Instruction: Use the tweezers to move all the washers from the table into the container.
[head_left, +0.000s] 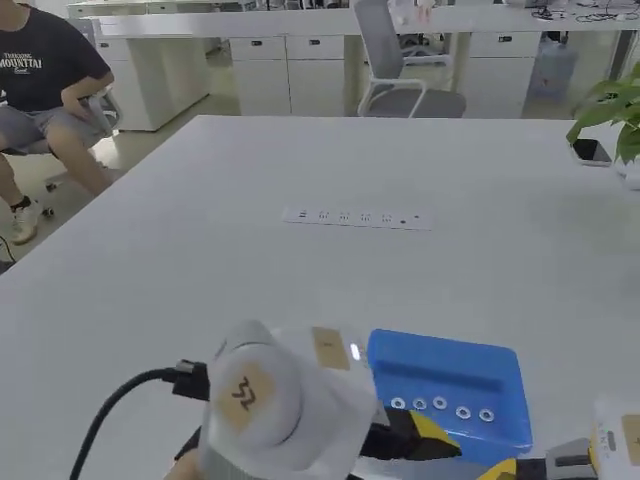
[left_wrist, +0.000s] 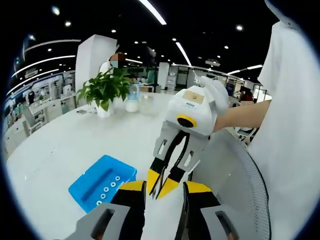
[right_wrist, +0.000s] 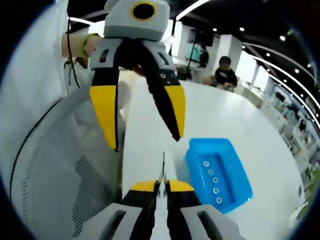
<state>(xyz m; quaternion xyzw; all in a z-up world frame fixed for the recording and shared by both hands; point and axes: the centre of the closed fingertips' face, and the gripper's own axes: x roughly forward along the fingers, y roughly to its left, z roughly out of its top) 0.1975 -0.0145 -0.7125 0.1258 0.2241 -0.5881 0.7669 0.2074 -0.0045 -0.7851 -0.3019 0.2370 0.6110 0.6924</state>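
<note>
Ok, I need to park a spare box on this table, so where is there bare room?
Bare: the wide table stretch between the socket strip and the blue tray, and everything left of the strip. Crowded: the near edge, with the tray, the left gripper and right gripper holding tweezers; a phone and plant hold the far right.

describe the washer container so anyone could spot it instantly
On the big white table, look at the near side, in front of the built-in socket strip. The container is a shallow blue rectangular tray, the only blue thing on the tabletop, with five washers in a row inside.
</note>
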